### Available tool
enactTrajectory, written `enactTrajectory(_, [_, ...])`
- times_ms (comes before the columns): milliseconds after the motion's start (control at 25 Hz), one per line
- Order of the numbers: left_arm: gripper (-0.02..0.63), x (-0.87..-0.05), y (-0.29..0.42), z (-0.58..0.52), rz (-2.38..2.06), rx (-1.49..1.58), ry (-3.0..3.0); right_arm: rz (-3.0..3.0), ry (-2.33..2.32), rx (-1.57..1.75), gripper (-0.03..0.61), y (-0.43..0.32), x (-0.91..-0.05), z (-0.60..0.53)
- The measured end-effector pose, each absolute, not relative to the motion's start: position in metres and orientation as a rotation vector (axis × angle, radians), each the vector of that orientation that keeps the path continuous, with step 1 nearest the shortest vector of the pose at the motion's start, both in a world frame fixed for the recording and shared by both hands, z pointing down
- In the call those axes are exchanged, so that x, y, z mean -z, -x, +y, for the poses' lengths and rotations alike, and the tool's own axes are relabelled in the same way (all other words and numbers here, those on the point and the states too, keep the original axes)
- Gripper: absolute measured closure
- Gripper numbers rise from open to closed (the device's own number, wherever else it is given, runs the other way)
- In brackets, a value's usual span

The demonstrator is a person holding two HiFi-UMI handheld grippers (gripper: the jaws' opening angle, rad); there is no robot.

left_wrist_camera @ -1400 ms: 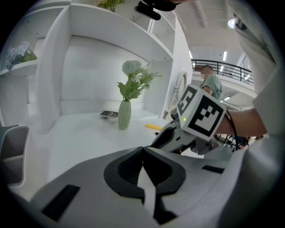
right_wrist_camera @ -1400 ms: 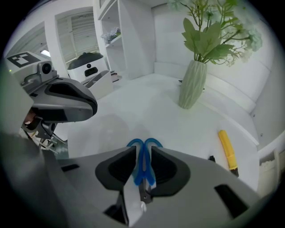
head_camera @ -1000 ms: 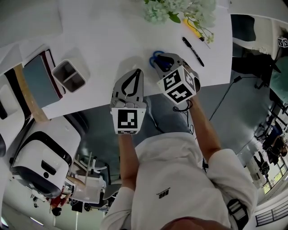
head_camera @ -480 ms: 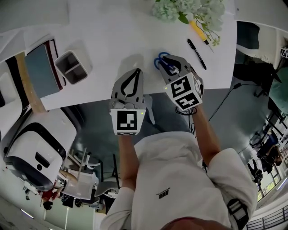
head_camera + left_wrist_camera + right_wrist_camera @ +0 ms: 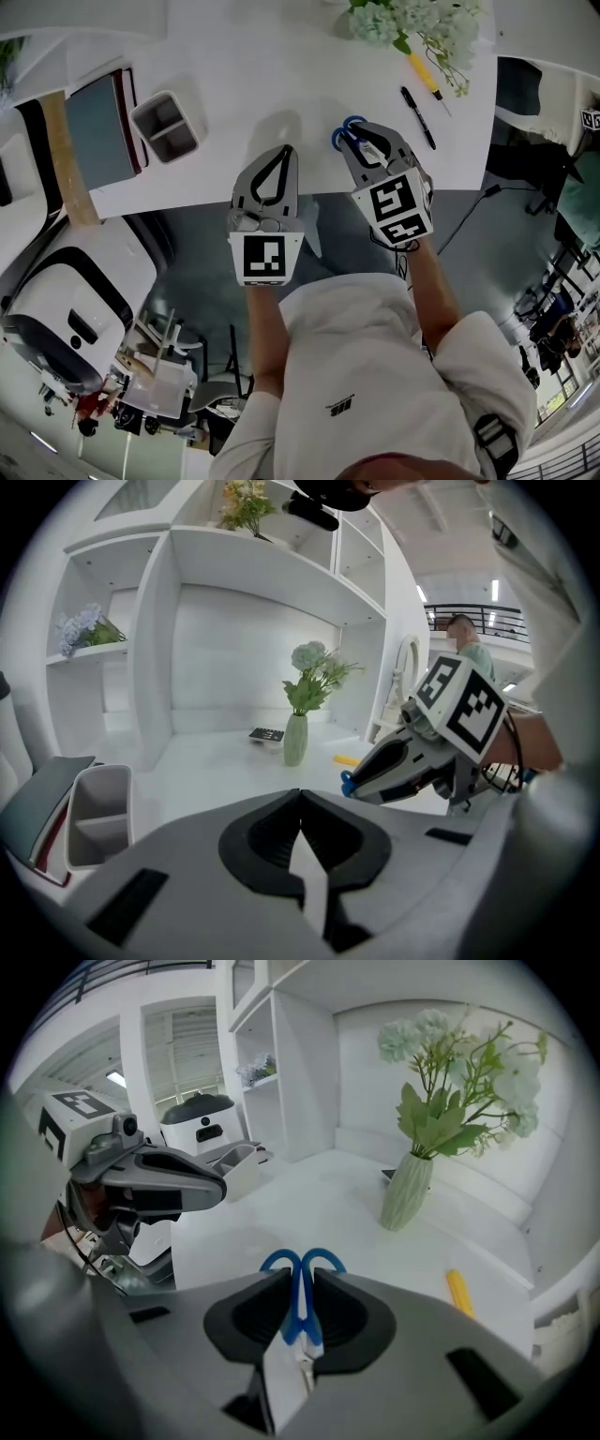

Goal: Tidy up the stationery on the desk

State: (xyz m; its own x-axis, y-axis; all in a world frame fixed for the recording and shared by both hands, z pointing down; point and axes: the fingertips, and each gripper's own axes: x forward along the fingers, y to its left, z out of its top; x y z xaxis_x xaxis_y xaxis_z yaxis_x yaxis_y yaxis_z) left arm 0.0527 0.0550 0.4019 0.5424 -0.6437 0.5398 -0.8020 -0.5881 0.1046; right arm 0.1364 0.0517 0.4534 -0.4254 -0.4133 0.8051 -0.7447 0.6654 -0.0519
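At the far left of the bench (image 5: 244,66) lies a grey-blue notebook (image 5: 94,131) with a dark red edge. Just beside it on its right stands an open grey box (image 5: 190,114) with two compartments.

The left tongs (image 5: 285,150) reach over the front edge of the bench, well apart from the box. In the left gripper view their two jaws meet at the tips, with nothing between them.

Just to the right, the right tongs (image 5: 354,133) are closed on the scissors (image 5: 302,1269). The jaws press on the blue handles from both sides, and the two blue loops stick out past the tips. The scissors are over the bench near its front edge. Whether they touch the surface cannot be told.

To the right of the scissors a black pen (image 5: 418,118) lies flat on the bench, slanted. Beyond it, nearer the back, lies a yellow pen (image 5: 424,75). Its far end is under the pale flowers (image 5: 412,19), which stand in a ribbed green vase (image 5: 407,1192) at the back right.
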Motion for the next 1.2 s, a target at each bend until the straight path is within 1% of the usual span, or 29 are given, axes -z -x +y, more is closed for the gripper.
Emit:
enactTrajectory(520, [0.614,-0.382,-0.002,0.050,-1.220,-0.607,-2.460,-2.114,-0.995,-0.460,0.520,-0.093,-0.406,0.036])
enactTrajectory(1200, [0.614,-0.350,0.089,0.054,-1.398,-0.548,-2.399,-2.276,-0.961,-0.369,0.518,0.011,-0.351,0.029])
